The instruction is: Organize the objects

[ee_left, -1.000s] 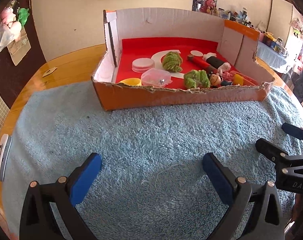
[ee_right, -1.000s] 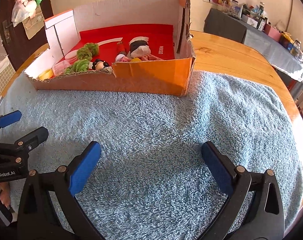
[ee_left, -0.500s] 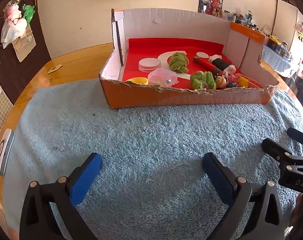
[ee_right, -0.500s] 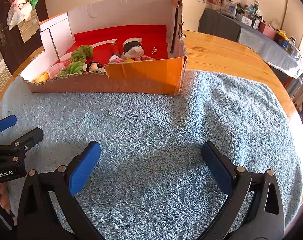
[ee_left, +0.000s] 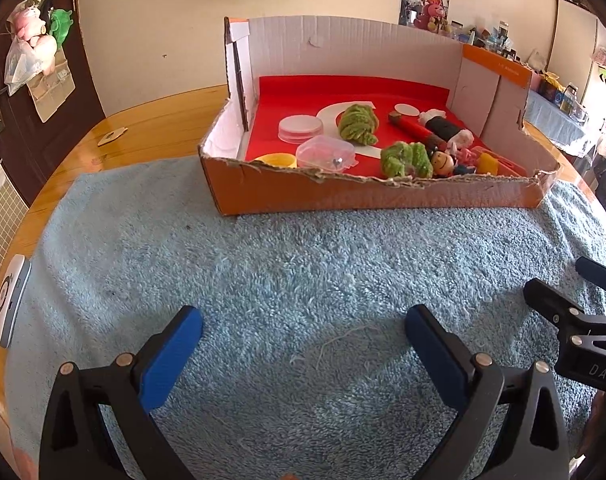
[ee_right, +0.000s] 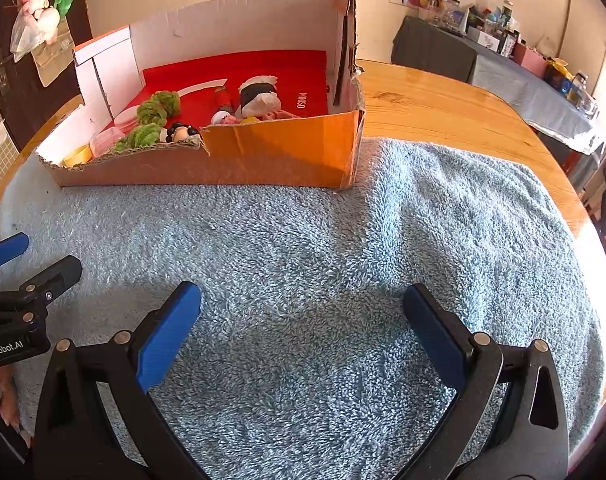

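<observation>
A white device (ee_left: 10, 306) (frame's left edge) was shown only in the left wrist view; both the left gripper (ee_left: 303, 338) and right gripper (ee_right: 301, 316) were seen released, nothing grasped.

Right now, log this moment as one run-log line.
left gripper: open, empty, over blue towel | right gripper: open, empty | orange cardboard box: holds toys | stage: idle

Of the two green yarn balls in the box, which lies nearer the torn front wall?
The yarn ball beside the smiley-faced doll, almost against the front wall. The other ball lies farther back, by the white discs.
</observation>
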Motion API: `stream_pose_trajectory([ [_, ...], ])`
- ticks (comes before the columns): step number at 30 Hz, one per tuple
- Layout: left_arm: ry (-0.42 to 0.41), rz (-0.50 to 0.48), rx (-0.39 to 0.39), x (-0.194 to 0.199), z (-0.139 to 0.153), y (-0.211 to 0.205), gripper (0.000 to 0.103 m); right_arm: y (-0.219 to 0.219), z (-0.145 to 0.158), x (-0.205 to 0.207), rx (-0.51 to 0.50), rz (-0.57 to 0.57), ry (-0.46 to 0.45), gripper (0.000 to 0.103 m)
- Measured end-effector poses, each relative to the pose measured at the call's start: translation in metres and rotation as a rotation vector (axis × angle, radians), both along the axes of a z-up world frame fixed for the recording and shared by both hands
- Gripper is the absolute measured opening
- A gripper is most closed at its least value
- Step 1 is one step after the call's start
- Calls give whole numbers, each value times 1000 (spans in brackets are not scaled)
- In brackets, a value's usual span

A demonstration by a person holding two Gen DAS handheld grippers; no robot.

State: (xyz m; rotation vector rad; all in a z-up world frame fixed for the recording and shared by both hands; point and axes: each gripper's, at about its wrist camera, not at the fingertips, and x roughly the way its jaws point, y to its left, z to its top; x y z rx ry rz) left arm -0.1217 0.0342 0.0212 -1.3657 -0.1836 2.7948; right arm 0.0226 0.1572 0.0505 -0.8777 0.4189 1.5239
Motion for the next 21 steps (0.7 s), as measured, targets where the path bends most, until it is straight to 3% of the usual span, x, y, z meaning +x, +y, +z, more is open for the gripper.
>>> stream_pose_trajectory([
  [21, 6, 9, -6, 2, 0, 0, 103, -2, -1, -1, 10, -6, -1, 103],
])
